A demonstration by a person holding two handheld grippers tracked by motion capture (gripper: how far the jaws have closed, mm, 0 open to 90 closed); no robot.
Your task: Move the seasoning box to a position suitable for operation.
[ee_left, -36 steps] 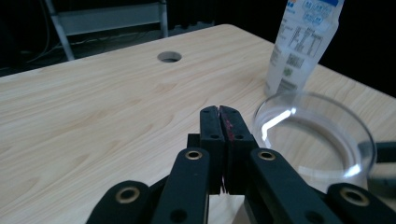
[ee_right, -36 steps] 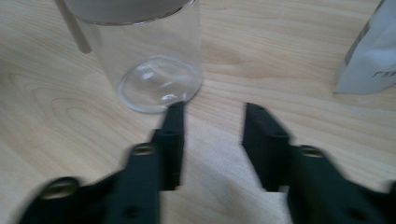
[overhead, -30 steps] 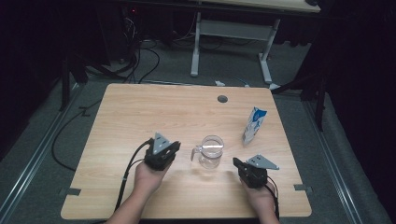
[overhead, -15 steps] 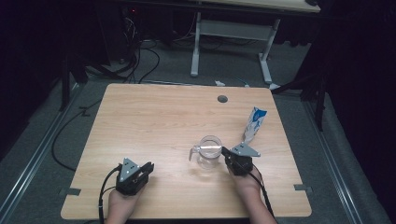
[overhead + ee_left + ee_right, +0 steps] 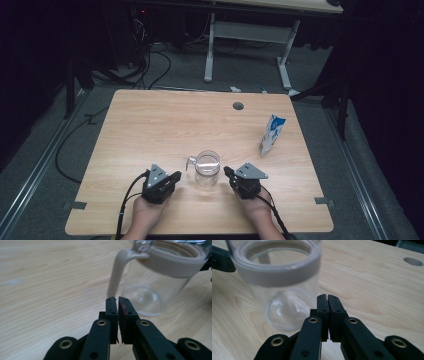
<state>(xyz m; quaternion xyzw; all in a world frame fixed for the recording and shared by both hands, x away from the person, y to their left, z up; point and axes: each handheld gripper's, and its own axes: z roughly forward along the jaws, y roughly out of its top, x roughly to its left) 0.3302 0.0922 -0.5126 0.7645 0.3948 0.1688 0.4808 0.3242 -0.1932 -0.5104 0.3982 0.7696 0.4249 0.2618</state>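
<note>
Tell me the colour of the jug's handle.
Beige: the jug's handle matches the band round the rim, clearest in the left gripper view.

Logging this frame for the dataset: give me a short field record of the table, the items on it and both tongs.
surface: wooden table with a round hole near the far edge
centre item: clear glass pitcher, pale rim band, handle toward the left tongs, upright, looks empty
other item: blue and white carton, upright, far right of the pitcher
left tongs: jaws together, nothing held, tips just short of the handle
right tongs: jaws together, nothing held, beside the pitcher
</note>
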